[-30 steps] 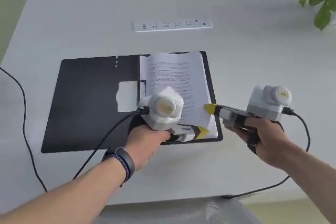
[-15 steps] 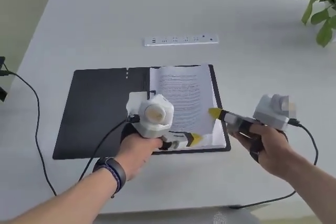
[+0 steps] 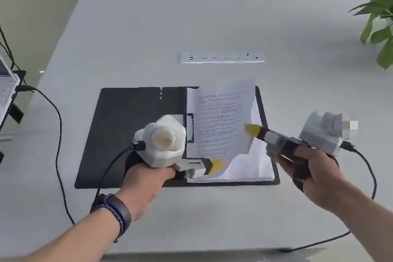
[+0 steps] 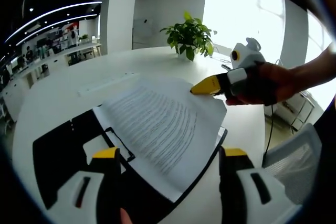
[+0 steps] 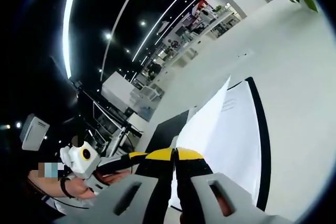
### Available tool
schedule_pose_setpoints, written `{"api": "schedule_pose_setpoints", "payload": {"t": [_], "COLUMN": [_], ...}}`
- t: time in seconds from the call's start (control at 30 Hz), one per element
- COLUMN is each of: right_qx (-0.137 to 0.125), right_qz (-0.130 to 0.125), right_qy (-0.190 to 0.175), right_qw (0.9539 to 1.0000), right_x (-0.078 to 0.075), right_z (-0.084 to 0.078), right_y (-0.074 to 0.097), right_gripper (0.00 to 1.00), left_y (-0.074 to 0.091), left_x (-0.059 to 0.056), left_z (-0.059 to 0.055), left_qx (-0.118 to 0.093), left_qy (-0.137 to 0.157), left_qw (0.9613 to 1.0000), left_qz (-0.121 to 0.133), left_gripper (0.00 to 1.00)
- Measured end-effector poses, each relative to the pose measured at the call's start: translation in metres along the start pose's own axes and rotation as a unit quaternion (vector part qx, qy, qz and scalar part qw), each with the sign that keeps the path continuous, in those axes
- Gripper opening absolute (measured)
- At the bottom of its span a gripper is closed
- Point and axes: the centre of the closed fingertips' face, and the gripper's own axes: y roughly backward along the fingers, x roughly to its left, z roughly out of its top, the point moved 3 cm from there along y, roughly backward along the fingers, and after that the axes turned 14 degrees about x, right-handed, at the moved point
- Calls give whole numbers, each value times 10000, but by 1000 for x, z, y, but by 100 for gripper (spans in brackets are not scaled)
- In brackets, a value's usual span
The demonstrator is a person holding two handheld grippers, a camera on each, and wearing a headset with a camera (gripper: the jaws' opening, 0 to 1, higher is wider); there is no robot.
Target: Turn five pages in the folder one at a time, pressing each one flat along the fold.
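Table (image 3: 319, 35) took up most of the scene, white and wide. The black folder (image 3: 129, 127) lay open and flat near the person's side, within easy reach of both hands. Its left cover was bare, and the stack of sheets sat on the right half.

The top page (image 3: 222, 121) stood lifted off that stack, its right edge raised and curling over toward the fold while its left edge was held at the spine. I judged this to be the opening part of a turn.

The right claw (image 3: 250, 130) had its jaws closed together on that raised edge (in its own view the yellow tips met at the paper). That pinch was what kept the sheet in the air.

The left claw (image 3: 214, 165) hung just above the folder's near edge, close to the fold and under the lifted page. Its jaws were spread wide with nothing between them. It seemed placed there to press the sheet flat along the fold once it came over. The page rose straight ahead of those spread jaws; whether its lower corner touched a tip I could not tell.
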Motion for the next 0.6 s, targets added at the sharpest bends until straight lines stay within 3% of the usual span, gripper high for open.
{"api": "schedule_pose_setpoints", "payload": {"t": [0.27, 0.6], "right_qx": [-56, 190], "right_qz": [403, 881], "right_qy": [186, 552], "right_qw": [9990, 9944], "right_x": [32, 75], "right_z": [5, 6], "right_y": [-19, -48], "right_gripper": [0, 0], "left_y": [26, 57], "left_x": [15, 40], "left_z": [-14, -40], "left_qx": [-158, -151], "left_qy": [191, 306], "left_qw": [9995, 9982], "left_qz": [189, 501], "left_gripper": [77, 79]}}
